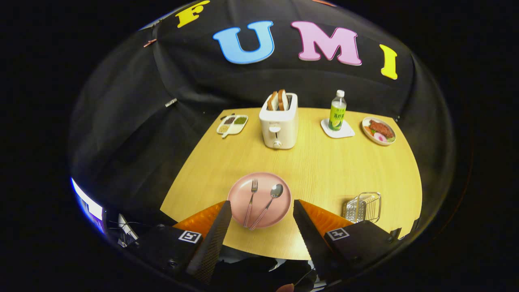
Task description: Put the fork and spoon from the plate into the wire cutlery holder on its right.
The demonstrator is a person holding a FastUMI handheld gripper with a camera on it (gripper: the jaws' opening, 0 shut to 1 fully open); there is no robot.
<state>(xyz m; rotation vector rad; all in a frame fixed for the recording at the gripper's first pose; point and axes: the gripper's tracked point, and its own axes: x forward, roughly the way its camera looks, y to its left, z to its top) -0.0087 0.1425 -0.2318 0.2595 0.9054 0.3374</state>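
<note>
A pink plate (243, 192) lies on the wooden table just ahead of my fingers. On it rest a fork (251, 199) and, to its right, a spoon (268, 203), both with pink checked handles pointing toward me. The wire cutlery holder (362, 207) stands to the right of the plate, beyond my right finger. My gripper (262, 207) hovers open above the table's near edge, with the plate's near half showing between the fingers and nothing held.
At the back of the table (316, 170) stand a white toaster (279, 123) with bread slices, a green bottle (337, 111) on a white coaster, a plate of food (378, 130) at the right and a divided dish (232, 123) at the left.
</note>
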